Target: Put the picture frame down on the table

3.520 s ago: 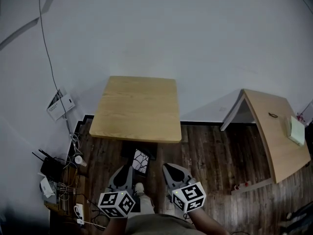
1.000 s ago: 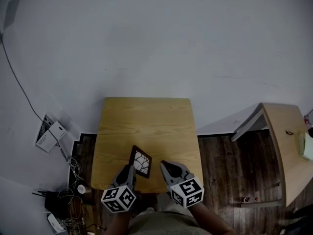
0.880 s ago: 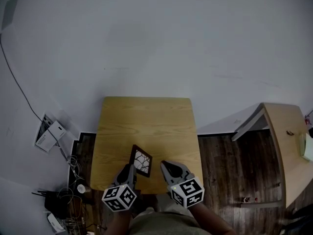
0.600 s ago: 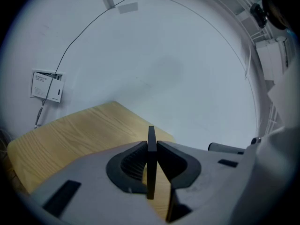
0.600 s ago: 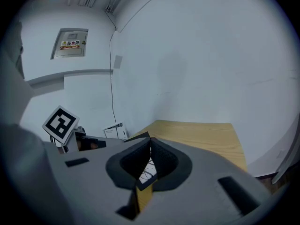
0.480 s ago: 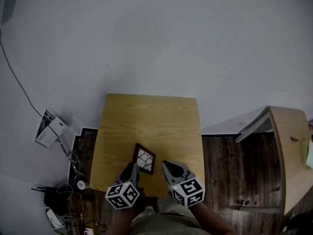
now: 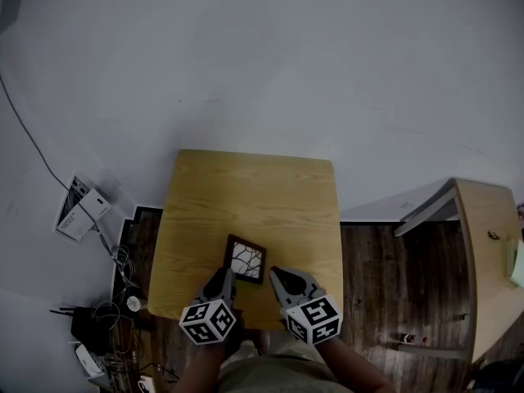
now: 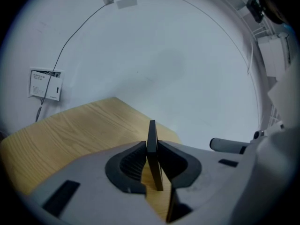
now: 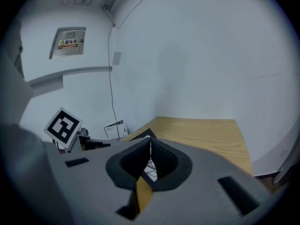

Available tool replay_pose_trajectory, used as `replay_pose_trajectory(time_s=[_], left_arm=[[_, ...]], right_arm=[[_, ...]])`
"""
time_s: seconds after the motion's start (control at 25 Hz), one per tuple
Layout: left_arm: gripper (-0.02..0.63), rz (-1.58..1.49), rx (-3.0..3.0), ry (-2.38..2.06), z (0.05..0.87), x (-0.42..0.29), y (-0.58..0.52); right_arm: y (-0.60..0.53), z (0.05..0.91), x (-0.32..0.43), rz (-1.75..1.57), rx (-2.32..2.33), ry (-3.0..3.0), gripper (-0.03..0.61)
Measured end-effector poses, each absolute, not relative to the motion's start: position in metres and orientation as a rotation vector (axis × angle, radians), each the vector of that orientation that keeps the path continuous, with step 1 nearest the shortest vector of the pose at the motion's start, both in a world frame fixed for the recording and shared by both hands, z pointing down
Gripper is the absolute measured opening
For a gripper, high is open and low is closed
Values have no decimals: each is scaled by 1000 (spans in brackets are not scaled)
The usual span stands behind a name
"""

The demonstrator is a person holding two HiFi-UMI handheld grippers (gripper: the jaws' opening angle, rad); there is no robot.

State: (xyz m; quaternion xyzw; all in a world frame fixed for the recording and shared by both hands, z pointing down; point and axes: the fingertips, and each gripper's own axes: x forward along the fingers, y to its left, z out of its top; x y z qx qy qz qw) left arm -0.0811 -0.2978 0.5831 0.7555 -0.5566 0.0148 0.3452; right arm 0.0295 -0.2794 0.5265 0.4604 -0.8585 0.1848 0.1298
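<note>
Pale wood table [image 7: 246,188] in head view, with the dark picture frame [image 7: 246,259] now over its near part, where seconds earlier it hung over the floor [image 7: 393,268] short of the table. Left gripper [image 7: 223,282] at the frame's near edge, right gripper [image 7: 281,278] just beside, clear of it. In left gripper view, jaws clamped on the frame's edge, frame upright above the tabletop; contact with the wood not determinable. In right gripper view, jaws together, nothing between. Judged ready for lowering and release.

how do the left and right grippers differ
The left gripper is clamped on the picture frame's edge; the right gripper is shut on nothing. The left grips the frame's near-left corner; the right sits just right of it. Both are at the table's near edge.
</note>
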Motion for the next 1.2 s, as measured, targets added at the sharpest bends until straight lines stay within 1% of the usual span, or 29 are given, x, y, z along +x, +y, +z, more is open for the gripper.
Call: replay_pose_trajectory(time_s=[0.68, 1.2], left_arm=[[89, 194, 1890, -1467, 625, -91, -304], [91, 296, 1829, -1464, 658, -94, -304]], right_arm=[[-289, 539, 25, 568, 1311, -2480, 2], [-288, 548, 23, 586, 1280, -2464, 2]])
